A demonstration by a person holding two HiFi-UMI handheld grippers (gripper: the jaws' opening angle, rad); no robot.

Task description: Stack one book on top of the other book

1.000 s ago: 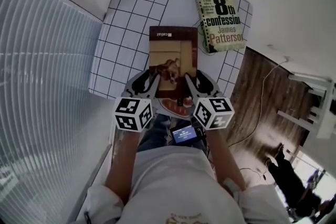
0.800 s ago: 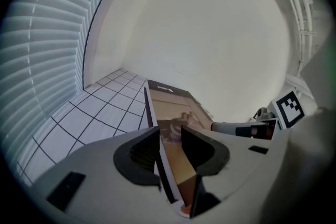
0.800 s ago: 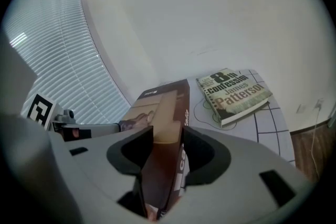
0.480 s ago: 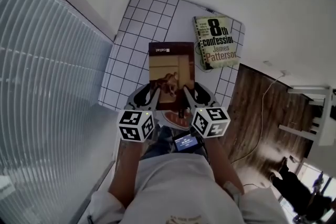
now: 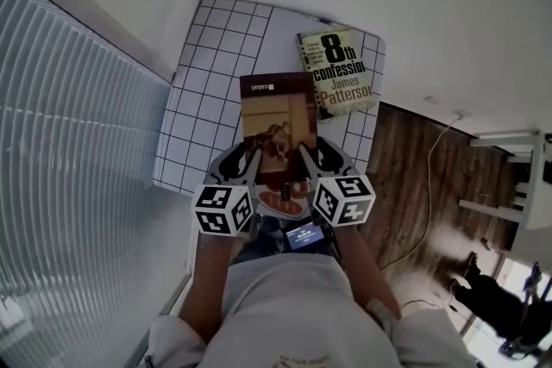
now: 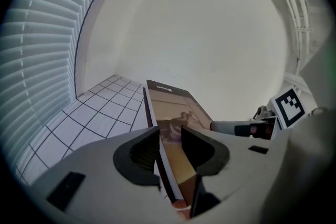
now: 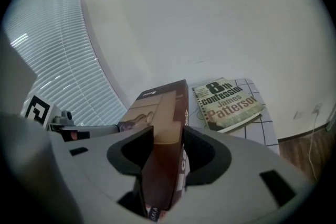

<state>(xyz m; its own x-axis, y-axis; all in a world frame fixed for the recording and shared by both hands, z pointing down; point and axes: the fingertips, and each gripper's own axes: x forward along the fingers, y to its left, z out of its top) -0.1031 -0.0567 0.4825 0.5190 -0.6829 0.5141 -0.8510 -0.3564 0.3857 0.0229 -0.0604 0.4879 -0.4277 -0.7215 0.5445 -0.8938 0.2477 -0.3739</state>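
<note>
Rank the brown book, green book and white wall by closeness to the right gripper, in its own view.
1. Brown book, clamped in its jaws.
2. Green book, flat on the table, right.
3. White wall, behind the table.

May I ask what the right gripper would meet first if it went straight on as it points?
Probably the tiled table, just left of the 8th Confession book; the brown book held in the right gripper would touch down first. Depth is unclear.
</note>
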